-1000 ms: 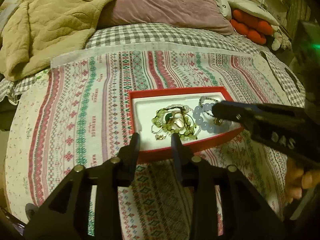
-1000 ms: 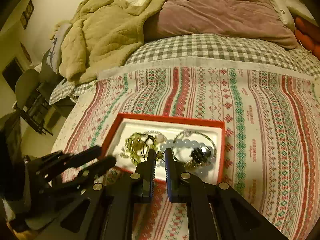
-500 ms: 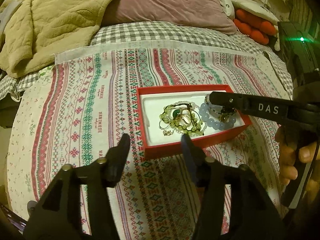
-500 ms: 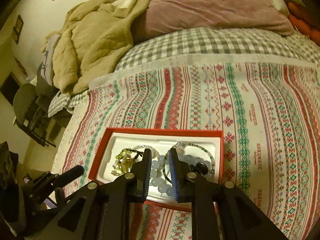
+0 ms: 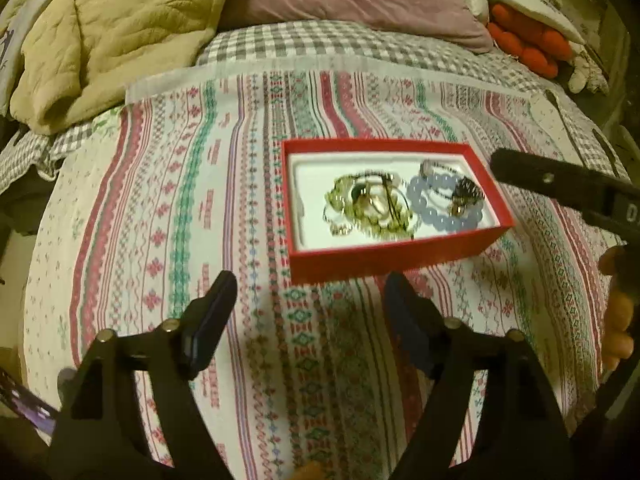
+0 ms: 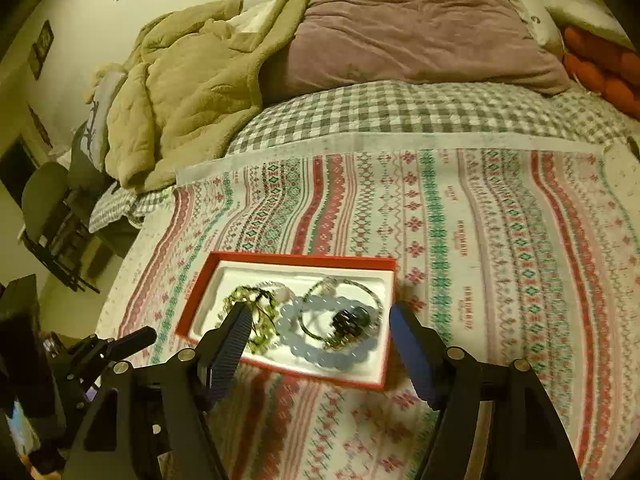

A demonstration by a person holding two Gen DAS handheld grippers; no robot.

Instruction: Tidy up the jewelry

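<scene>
A red jewelry box (image 5: pixel 394 258) with a white liner lies open on the patterned cloth; it also shows in the right wrist view (image 6: pixel 192 304). Inside lie a green bead bracelet (image 5: pixel 340 200) (image 6: pixel 262 334), a pale blue bead bracelet (image 5: pixel 440 220) (image 6: pixel 332 354), a dark charm (image 6: pixel 352 320) and thin chains. My left gripper (image 5: pixel 310 294) is open and empty, just in front of the box. My right gripper (image 6: pixel 320 324) is open and empty, hovering above the box's near side; one finger of it shows in the left wrist view (image 5: pixel 560 182).
The striped patterned cloth (image 5: pixel 180 220) covers a checked bedsheet (image 6: pixel 400 108). A beige blanket (image 6: pixel 180 92) and a mauve pillow (image 6: pixel 420 28) lie at the back. Orange plush items (image 5: pixel 528 44) sit at the far right. A chair (image 6: pixel 44 208) stands beside the bed on the left.
Both grippers opened wide and drew back from the box. The right gripper pulled out of the box toward its right side.
</scene>
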